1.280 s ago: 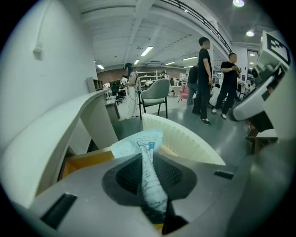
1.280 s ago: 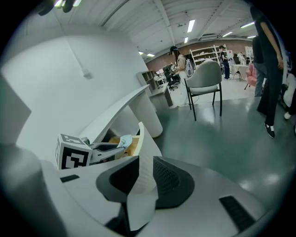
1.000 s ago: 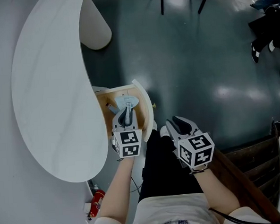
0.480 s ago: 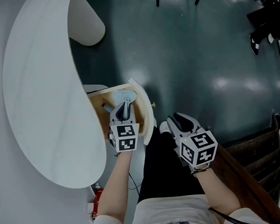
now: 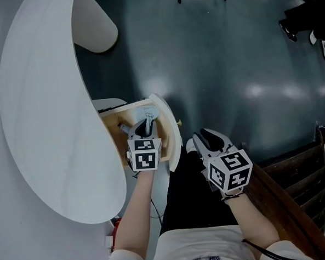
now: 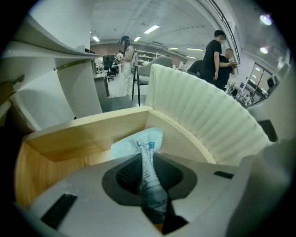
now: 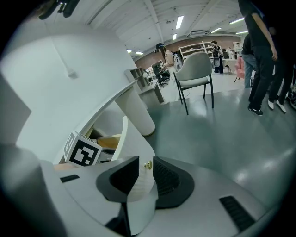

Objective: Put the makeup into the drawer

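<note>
As the left gripper (image 5: 148,122) has sunk into the drawer (image 5: 172,134), clamped on the makeup (image 6: 139,141), release looks near; the right gripper (image 5: 200,141), part-open and empty, waits beside the drawer.

Pinched edgewise in the left claw (image 6: 149,159): pale blue printed makeup sachet (image 6: 147,147), far end fanned above the wooden inside of the drawer (image 6: 83,135). Pulled open beneath the tabletop (image 5: 46,106), curved ribbed white front.

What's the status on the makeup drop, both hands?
Left hand-held gripper shut on pale blue makeup sachet, low inside open wooden drawer. Right hand-held gripper open, empty, short of the white drawer front. No obstruction seen under the sachet.
</note>
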### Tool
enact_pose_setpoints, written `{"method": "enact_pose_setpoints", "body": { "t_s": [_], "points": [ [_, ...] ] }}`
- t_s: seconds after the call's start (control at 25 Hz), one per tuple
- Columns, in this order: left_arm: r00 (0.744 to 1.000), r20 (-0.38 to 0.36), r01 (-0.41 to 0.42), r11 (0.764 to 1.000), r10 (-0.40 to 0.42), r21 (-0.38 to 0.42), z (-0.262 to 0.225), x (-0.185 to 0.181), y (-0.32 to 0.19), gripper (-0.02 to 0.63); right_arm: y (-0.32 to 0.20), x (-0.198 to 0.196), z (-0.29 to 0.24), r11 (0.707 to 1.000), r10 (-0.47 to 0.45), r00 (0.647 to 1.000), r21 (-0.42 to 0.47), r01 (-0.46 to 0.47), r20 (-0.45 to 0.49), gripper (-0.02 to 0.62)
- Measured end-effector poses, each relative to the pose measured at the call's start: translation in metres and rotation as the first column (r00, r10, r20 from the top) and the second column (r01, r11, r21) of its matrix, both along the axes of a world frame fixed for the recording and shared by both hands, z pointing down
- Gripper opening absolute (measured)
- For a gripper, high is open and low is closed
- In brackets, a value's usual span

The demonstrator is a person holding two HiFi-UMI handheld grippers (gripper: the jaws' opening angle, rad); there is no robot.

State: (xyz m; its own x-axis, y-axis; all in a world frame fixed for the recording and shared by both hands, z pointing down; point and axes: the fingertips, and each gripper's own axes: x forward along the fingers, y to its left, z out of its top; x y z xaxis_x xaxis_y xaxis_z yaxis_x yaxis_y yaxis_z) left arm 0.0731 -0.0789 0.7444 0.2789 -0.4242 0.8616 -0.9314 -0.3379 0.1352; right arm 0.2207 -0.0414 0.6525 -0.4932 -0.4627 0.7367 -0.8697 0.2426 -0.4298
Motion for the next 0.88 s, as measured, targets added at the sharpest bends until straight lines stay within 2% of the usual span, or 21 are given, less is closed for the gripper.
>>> {"method": "enact_pose_setpoints", "body": {
  "t_s": [0.4,0.88],
  "points": [
    [0.998,0.041,-0.04,0.996,0.043,-0.075,0.018,-0.003,-0.002,0.124,-0.007,-0.002,0.005,1.0,0.021,1.0,-0.014,-0.021,0.004,0.109],
    [0.997,0.038,-0.057,0.994,0.061,-0.091,0.019,0.001,-0.003,0.146,-0.009,0.001,0.005,0.999,0.042,0.999,-0.026,-0.042,0.011,0.109]
  ]
}}
